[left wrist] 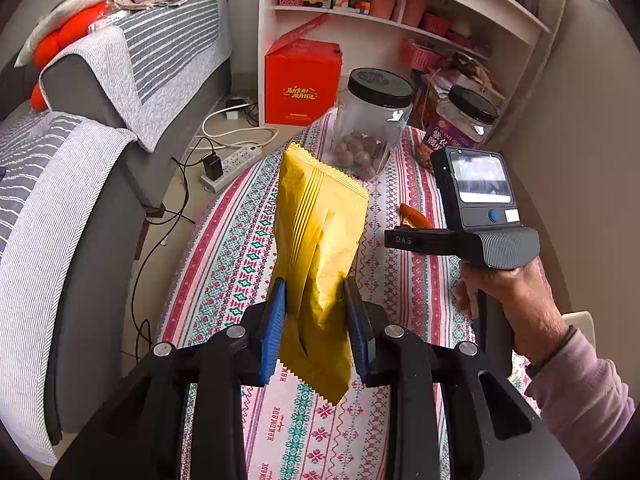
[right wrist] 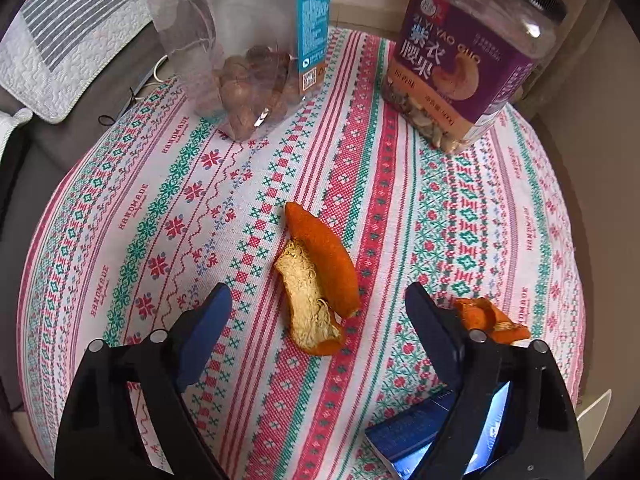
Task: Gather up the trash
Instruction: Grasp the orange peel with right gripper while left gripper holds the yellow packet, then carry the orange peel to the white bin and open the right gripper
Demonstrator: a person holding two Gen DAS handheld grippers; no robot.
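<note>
My left gripper [left wrist: 315, 316] is shut on a yellow snack wrapper [left wrist: 320, 248] and holds it above the patterned tablecloth [left wrist: 224, 264]. My right gripper [right wrist: 318, 312] is open and low over the cloth, its fingers on either side of a large orange peel [right wrist: 316, 276]. A smaller orange peel [right wrist: 490, 320] lies just right of the right finger. In the left wrist view the right gripper's body [left wrist: 480, 216] stands at the right, with a peel [left wrist: 416, 216] beside it.
A clear jar of nuts [right wrist: 248, 52] and a purple-labelled cashew jar [right wrist: 460, 60] stand at the table's far side. A blue packet [right wrist: 416, 436] lies near the front right. A sofa [left wrist: 80, 140], a power strip [left wrist: 234, 162] and a shelf [left wrist: 400, 20] are beyond the table.
</note>
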